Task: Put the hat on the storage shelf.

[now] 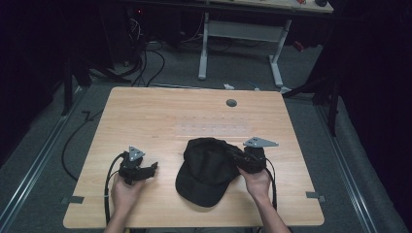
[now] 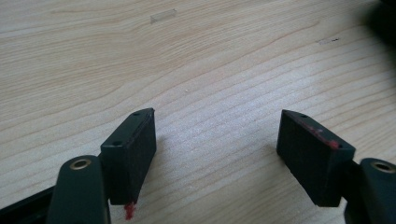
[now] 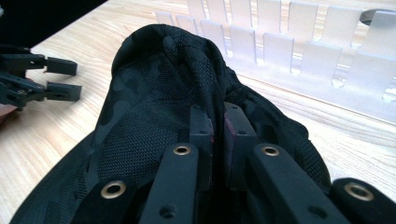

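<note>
A black cap (image 1: 206,170) lies at the lower centre of the high view on the wooden worktop (image 1: 145,111), brim toward the bottom edge. The right gripper (image 1: 234,158) has its 2 jaws pinched together on a fold of the cap's fabric at the crown's right side. The left gripper (image 1: 154,166) rests at the lower left, just beside the cap without touching it, jaws spread wide over bare wood.

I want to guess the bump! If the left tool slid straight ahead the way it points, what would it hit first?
Probably the black cap. The open left tool points across bare table toward it, though its exact aim is hard to judge.
</note>
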Motion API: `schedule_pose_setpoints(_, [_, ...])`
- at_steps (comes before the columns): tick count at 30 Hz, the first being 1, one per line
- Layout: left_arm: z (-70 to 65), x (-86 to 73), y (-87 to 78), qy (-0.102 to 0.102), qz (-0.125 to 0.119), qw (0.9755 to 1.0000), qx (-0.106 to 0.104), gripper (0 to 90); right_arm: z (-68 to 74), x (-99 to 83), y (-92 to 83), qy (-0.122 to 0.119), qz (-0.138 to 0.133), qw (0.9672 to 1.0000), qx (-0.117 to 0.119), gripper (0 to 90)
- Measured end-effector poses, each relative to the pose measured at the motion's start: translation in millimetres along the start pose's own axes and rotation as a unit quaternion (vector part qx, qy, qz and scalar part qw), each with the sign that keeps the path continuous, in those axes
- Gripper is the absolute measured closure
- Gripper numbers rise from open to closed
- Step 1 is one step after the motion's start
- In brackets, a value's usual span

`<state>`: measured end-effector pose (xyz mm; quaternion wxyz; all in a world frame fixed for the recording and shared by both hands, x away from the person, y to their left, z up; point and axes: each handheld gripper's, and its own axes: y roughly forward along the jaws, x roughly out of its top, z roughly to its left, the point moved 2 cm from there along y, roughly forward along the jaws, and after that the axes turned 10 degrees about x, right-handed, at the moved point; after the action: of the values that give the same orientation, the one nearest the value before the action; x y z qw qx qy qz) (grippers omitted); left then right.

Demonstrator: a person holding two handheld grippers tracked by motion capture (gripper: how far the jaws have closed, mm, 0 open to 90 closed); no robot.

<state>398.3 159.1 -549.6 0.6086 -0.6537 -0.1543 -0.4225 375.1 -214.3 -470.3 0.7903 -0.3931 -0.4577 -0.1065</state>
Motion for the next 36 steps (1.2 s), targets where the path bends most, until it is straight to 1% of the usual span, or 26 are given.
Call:
schedule_pose_setpoints(3, [-0.1,0.2,0.4,-0.002,-0.001,1.0000,0.000,28.7,1.5,0.9,-3.6,-0.003,-0.007,0.9999,0.007,84.1])
schedule_pose_setpoints(7, [0.9,0.5,0.6,-0.007,-0.002,1.0000,-0.004,28.4,4.9,4.7,-8.7,-0.019,-0.011,0.9997,0.011,84.2])
schedule_pose_setpoints(9, [2.4,0.6,0.7,-0.016,-0.004,0.9998,-0.013,27.6,7.0,6.9,-12.1,-0.026,-0.014,0.9995,0.015,84.2])
schedule_pose_setpoints(10, [2.4,0.6,0.7,-0.016,-0.004,0.9998,-0.013,27.5,8.1,8.0,-13.8,-0.028,-0.016,0.9993,0.019,84.3])
schedule_pose_setpoints(11, [3.7,0.7,0.7,-0.021,-0.004,0.9996,-0.018,27.5,9.2,8.9,-15.6,-0.029,-0.018,0.9992,0.022,84.3])
schedule_pose_setpoints(12, [3.7,0.7,0.7,-0.021,-0.004,0.9996,-0.018,27.5,9.2,8.9,-15.6,-0.029,-0.018,0.9992,0.022,84.3])
schedule_pose_setpoints(13, [4.4,0.7,0.8,-0.024,-0.006,0.9994,-0.024,27.5,11.0,10.7,-19.4,-0.032,-0.022,0.9989,0.027,84.3])
schedule_pose_setpoints(15, [4.4,1.3,0.4,-0.021,-0.002,0.9993,-0.031,27.5,12.8,12.4,-23.1,-0.035,-0.027,0.9985,0.033,84.3])
schedule_pose_setpoints(17, [3.6,3.0,-0.5,-0.023,0.005,0.9986,-0.048,27.5,14.7,14.2,-26.3,-0.039,-0.030,0.9982,0.036,84.3])
schedule_pose_setpoints(20, [0.6,4.4,-2.6,-0.025,0.012,0.9967,-0.076,27.6,17.7,16.8,-30.1,-0.045,-0.033,0.9976,0.042,84.3])
schedule_pose_setpoints(23, [-5.2,5.7,-8.2,-0.016,0.007,0.9954,-0.094,26.5,20.7,19.1,-33.6,-0.052,-0.037,0.9968,0.048,84.3])
schedule_pose_setpoints(24, [-7.0,6.5,-11.0,-0.015,0.002,0.9947,-0.102,26.4,21.6,19.6,-34.7,-0.054,-0.037,0.9966,0.050,84.3])
schedule_pose_setpoints(25, [-8.5,7.4,-14.1,-0.016,-0.002,0.9934,-0.114,26.4,22.4,20.1,-35.6,-0.055,-0.039,0.9964,0.052,84.3])
schedule_pose_setpoints(26, [-8.5,7.4,-14.1,-0.016,-0.002,0.9934,-0.114,26.2,23.1,20.4,-36.6,-0.057,-0.039,0.9962,0.052,84.3])
schedule_pose_setpoints(27, [-10.9,10.4,-19.8,-0.017,-0.011,0.9895,-0.143,25.8,23.5,20.8,-37.3,-0.058,-0.041,0.9960,0.053,84.3])
schedule_pose_setpoints(28, [-12.7,12.5,-22.5,-0.014,-0.015,0.9876,-0.156,25.4,23.7,21.2,-37.9,-0.061,-0.042,0.9958,0.053,84.3])
schedule_pose_setpoints(29, [-12.7,12.5,-22.5,-0.014,-0.015,0.9876,-0.156,25.3,24.2,21.5,-38.4,-0.061,-0.042,0.9957,0.054,84.3])
schedule_pose_setpoints(31, [-17.0,17.1,-27.8,-0.003,-0.019,0.9838,-0.178,25.1,24.3,21.8,-38.7,-0.063,-0.043,0.9955,0.055,84.3])
schedule_pose_setpoints(32, [-21.6,21.4,-32.7,0.007,-0.023,0.9797,-0.199,24.5,24.5,22.3,-39.1,-0.066,-0.044,0.9953,0.056,84.3])
schedule_pose_setpoints(36, [-29.9,26.3,-38.9,0.013,-0.027,0.9704,-0.240,23.0,25.1,22.2,-40.0,-0.072,-0.047,0.9948,0.055,84.3])
